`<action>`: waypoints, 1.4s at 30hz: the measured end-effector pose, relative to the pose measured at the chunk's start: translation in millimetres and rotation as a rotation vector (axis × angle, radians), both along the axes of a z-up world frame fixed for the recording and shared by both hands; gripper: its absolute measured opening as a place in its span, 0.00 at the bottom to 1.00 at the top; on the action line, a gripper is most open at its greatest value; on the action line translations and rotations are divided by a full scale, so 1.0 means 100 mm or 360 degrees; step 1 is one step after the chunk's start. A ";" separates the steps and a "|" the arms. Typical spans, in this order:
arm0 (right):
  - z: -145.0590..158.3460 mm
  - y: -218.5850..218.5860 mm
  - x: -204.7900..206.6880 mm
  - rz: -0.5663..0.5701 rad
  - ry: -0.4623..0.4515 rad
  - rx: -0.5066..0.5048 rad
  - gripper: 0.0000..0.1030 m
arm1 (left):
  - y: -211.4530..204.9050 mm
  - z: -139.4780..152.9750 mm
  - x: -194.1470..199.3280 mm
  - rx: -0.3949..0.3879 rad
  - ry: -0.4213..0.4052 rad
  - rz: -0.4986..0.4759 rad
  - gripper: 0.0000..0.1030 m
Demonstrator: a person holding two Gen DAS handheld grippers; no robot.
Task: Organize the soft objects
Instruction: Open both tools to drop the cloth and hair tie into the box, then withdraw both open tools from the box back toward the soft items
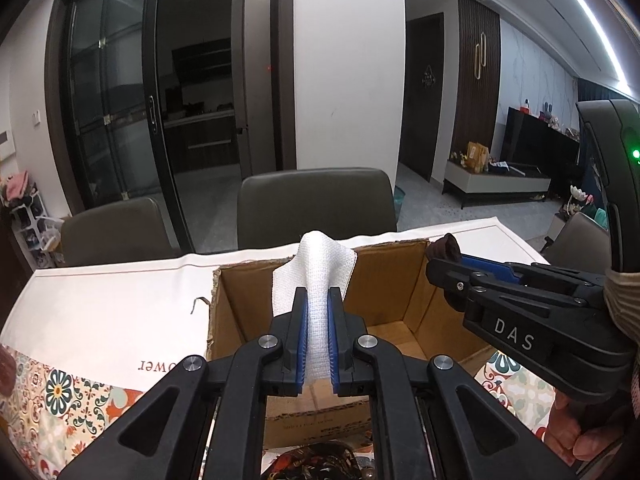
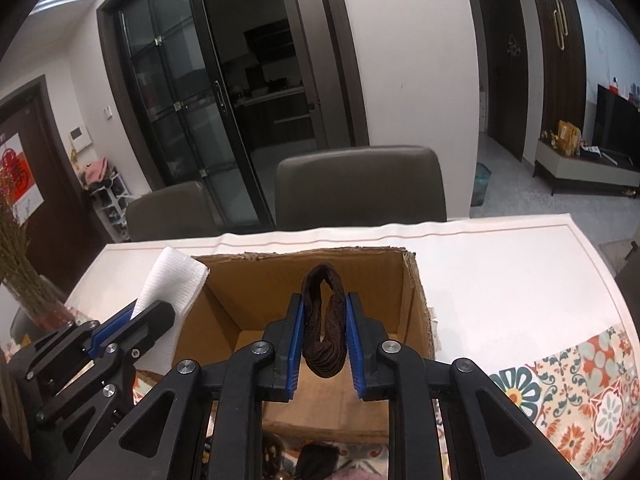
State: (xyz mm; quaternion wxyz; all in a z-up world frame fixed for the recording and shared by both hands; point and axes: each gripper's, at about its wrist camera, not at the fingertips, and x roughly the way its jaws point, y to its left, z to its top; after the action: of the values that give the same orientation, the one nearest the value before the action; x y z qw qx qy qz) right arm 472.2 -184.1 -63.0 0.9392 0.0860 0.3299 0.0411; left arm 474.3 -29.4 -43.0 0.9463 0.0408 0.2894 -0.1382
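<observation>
White tabletop [image 2: 500, 280] with a floral patterned cloth [image 2: 580, 380] carries an open cardboard box [image 2: 416, 292]. Over it, the left gripper [image 1: 318, 300] is clamped on a white mesh cloth [image 1: 320, 268], the right gripper [image 2: 325, 308] on a dark brown knitted band [image 2: 324, 332]. Gripper arms hide the box's near wall. Two grey chairs [image 2: 360, 184] stand behind the table.

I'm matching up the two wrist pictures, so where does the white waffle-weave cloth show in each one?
Left wrist: white waffle-weave cloth centre, clamped in the left gripper.
Right wrist: cloth at left, beside the box's left wall.
Shared landmark: open brown cardboard box.
</observation>
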 end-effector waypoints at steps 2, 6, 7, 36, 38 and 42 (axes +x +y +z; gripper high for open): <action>-0.02 -0.01 0.03 0.0004 0.0018 0.0018 0.27 | 0.01 -0.02 0.05 -0.0008 0.0022 0.0000 0.24; -0.05 -0.04 0.07 -0.0018 0.0034 0.0023 0.49 | 0.01 -0.03 0.04 -0.0017 0.0033 0.0015 0.36; -0.06 -0.04 0.08 -0.0022 0.0036 0.0020 0.50 | 0.01 -0.03 0.04 -0.0011 0.0036 0.0016 0.37; 0.50 0.21 -0.96 -0.0068 -0.0160 -0.0028 0.55 | 0.49 0.40 -0.94 -0.0070 -0.0115 0.0133 0.56; 0.51 0.23 -1.04 -0.0065 -0.0161 -0.0024 0.55 | 0.52 0.41 -1.06 -0.0067 -0.0123 0.0144 0.56; 0.49 0.27 -1.21 -0.0059 -0.0151 -0.0017 0.59 | 0.57 0.39 -1.26 -0.0060 -0.0124 0.0162 0.56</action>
State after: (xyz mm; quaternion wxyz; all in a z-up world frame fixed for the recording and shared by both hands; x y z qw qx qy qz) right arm 351.4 -156.8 -14.0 0.9548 0.0852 0.2835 0.0261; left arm 348.3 28.1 -4.2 0.9633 0.0134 0.2514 -0.0935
